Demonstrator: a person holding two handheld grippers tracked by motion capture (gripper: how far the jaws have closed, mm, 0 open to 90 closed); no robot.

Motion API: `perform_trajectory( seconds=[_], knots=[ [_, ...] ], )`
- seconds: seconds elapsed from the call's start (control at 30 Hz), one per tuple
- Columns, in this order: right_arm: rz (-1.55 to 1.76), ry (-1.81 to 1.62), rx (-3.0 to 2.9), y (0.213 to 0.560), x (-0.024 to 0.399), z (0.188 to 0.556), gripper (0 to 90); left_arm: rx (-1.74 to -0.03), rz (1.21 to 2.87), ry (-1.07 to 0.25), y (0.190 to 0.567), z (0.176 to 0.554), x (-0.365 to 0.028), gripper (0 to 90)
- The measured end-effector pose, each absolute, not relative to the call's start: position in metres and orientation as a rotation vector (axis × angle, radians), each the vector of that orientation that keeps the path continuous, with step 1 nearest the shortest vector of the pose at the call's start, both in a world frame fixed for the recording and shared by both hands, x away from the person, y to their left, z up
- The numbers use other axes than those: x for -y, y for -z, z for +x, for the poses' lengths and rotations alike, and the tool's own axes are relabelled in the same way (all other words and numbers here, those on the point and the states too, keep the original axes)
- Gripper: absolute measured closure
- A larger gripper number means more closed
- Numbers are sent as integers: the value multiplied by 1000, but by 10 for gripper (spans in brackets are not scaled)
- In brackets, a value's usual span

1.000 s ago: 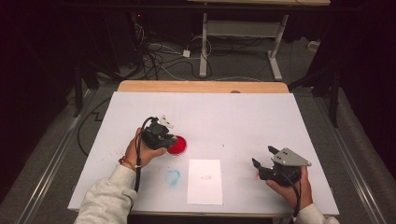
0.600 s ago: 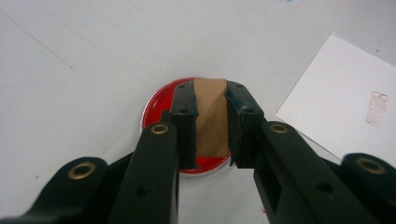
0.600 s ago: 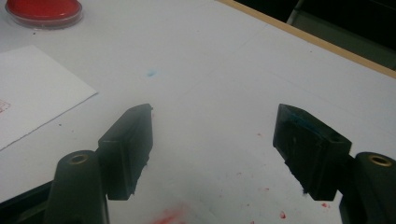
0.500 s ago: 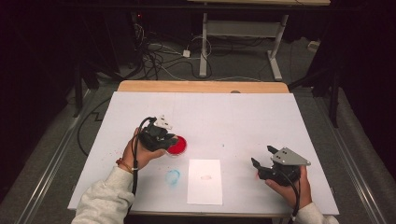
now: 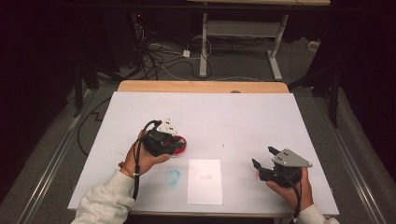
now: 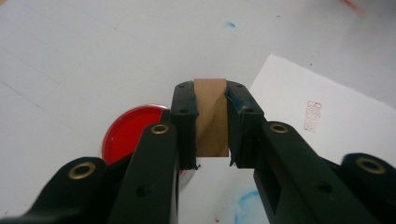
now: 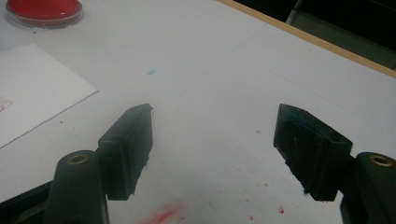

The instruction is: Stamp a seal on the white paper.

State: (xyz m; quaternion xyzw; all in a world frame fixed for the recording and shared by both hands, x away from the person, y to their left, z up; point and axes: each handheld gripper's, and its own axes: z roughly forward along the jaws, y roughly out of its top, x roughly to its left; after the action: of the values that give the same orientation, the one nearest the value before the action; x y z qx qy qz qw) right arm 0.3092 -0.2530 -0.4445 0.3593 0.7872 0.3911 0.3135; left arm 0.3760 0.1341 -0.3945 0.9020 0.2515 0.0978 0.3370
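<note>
The left gripper [image 6: 211, 121] is clamped on a wooden stamp [image 6: 211, 116] above the red ink pad [image 6: 128, 133], probably for inking. The right gripper [image 7: 212, 154] idles, jaws apart, over the bench [image 5: 243, 116] beside the paper [image 5: 204, 181].

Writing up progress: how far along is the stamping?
Done: the paper already carries one red print. In hand: the left gripper is shut on the wooden stamp above the red ink pad. Left: probably another print; the right gripper waits open.
</note>
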Motion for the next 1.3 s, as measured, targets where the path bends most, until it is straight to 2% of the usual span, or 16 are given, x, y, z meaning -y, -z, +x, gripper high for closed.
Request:
perform_trajectory(
  seconds=[0.43,0.9,1.3],
  knots=[
    [933,-1037,-2083,444,251,308,286,-558,2383,-290,395,343,-117,740],
    [922,-1040,-2081,443,251,307,284,-454,2421,-256,409,316,-96,739],
    [915,-1040,-2082,442,250,307,280,-390,2506,-191,429,316,-77,739]
  ],
)
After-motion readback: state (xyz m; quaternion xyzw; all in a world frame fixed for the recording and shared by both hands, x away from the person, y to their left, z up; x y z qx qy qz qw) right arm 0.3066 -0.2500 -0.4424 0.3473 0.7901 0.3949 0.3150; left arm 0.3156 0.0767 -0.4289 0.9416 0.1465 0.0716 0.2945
